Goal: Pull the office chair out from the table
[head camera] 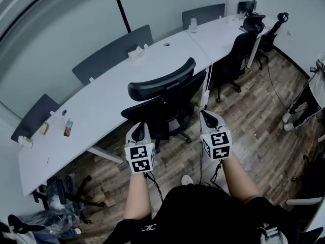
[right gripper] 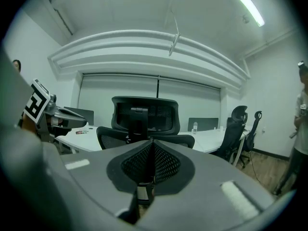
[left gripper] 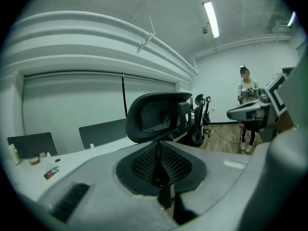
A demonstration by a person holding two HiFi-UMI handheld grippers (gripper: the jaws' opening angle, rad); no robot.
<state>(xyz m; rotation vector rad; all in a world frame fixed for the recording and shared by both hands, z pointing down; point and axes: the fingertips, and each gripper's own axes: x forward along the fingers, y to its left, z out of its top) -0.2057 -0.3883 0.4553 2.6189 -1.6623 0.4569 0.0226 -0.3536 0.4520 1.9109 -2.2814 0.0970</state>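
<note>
Office chair [head camera: 161, 88], black with a mesh back and a headrest, stands on the wooden floor [head camera: 254, 136] against the near edge of the long white surface [head camera: 101, 111], its back turned to the person. Just short of that back, the left gripper [head camera: 140, 127] hovers behind the chair's left side and the right gripper [head camera: 204, 114] behind its right side; neither touches it. Each gripper view looks almost level at the chair's headrest [left gripper: 156, 113] [right gripper: 144, 114]. The left gripper's fingers [left gripper: 144, 165] are pressed together with nothing between them, and the right gripper's fingers [right gripper: 166, 165] are likewise closed and empty. Beyond the chair, grey dividers [head camera: 114, 55] stand along the surface's far edge. To the chair's left, a few small packets [head camera: 68, 127] lie on the surface. To its right, a second black chair [head camera: 238, 50] is at the surface.
</note>
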